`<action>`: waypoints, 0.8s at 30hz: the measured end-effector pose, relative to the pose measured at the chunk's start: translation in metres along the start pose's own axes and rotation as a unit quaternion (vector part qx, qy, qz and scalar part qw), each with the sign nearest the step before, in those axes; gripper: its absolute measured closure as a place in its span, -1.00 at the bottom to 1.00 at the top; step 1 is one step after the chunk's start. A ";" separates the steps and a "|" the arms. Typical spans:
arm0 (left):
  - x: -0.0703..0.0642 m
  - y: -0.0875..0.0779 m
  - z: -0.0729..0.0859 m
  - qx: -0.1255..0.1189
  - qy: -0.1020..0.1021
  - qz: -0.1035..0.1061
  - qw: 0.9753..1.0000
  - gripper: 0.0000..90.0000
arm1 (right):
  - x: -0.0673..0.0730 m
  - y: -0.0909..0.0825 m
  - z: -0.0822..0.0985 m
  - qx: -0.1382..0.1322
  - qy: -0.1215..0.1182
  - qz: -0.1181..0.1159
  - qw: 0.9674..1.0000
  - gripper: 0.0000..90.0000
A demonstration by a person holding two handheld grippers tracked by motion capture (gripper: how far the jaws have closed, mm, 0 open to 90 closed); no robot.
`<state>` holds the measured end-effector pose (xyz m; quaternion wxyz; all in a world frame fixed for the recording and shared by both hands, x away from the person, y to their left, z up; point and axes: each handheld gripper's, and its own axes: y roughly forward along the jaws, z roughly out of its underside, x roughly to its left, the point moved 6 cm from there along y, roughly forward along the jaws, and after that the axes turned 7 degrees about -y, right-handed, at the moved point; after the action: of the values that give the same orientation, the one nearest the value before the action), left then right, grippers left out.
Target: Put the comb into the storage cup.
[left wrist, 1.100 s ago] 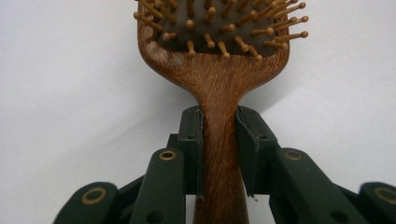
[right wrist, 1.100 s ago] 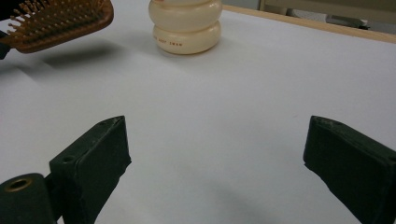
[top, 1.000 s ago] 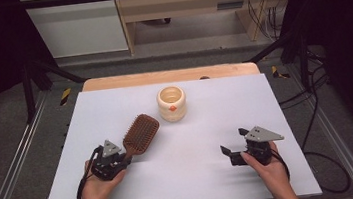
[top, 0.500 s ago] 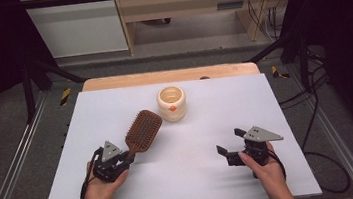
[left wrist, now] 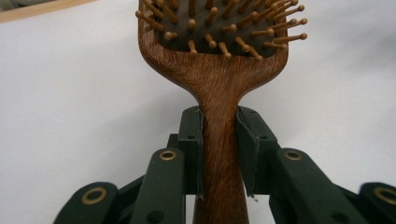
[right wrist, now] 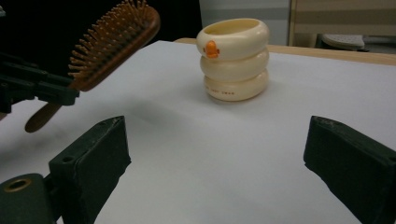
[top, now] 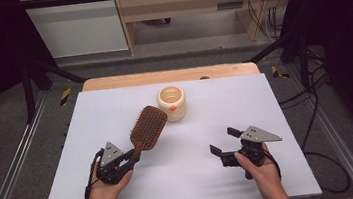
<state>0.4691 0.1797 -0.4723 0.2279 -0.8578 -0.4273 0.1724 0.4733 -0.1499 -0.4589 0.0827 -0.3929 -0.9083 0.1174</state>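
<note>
Fingers (left wrist: pixel 194 154) of the left gripper (top: pixel 130 159) clamped on either side of the wooden hairbrush (top: pixel 145 129) handle, just below the paddle head; the brush is lifted off the white bench (top: pixel 90 114), bristles up, head pointing toward the cream cup (top: pixel 171 102) of stacked rings that stands near the far edge. Fingers (right wrist: pixel 91 158) of the right gripper (top: pixel 226 148) stand wide apart with nothing between them, low over bare bench surface at the near right, well apart from the brush and aimed toward the cup.
</note>
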 end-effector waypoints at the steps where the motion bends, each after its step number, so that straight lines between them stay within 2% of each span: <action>1: -0.001 0.000 0.000 -0.002 0.004 0.000 1.000 0.61 | 0.003 0.001 -0.003 -0.002 0.002 -0.004 1.000 -0.84; 4: -0.003 -0.001 -0.001 -0.008 0.011 -0.001 1.000 0.61 | 0.013 0.008 -0.009 -0.010 0.005 -0.016 1.000 -0.85; 7: -0.001 -0.001 0.000 -0.008 0.007 -0.008 1.000 0.61 | 0.023 0.017 -0.015 -0.012 0.009 -0.031 0.999 -0.85; 9: 0.000 -0.001 0.001 -0.011 0.002 -0.007 1.000 0.61 | 0.029 0.025 -0.019 -0.010 0.007 -0.033 0.999 -0.85; 17: -0.006 -0.004 -0.004 -0.032 0.006 -0.003 0.999 0.61 | 0.050 0.059 -0.034 0.011 0.006 -0.058 0.998 -0.88; 21: -0.008 -0.005 -0.004 -0.035 0.015 -0.007 0.999 0.61 | 0.055 0.070 -0.042 0.013 0.016 -0.066 0.998 -0.88; 24: -0.007 -0.005 -0.005 -0.038 0.014 -0.007 0.999 0.61 | 0.054 0.075 -0.047 0.016 0.017 -0.059 0.998 -0.87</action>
<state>0.4639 0.1751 -0.4651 0.2019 -0.8653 -0.4361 0.1426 0.5000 -0.0531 -0.4320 0.1113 -0.3396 -0.9262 0.1198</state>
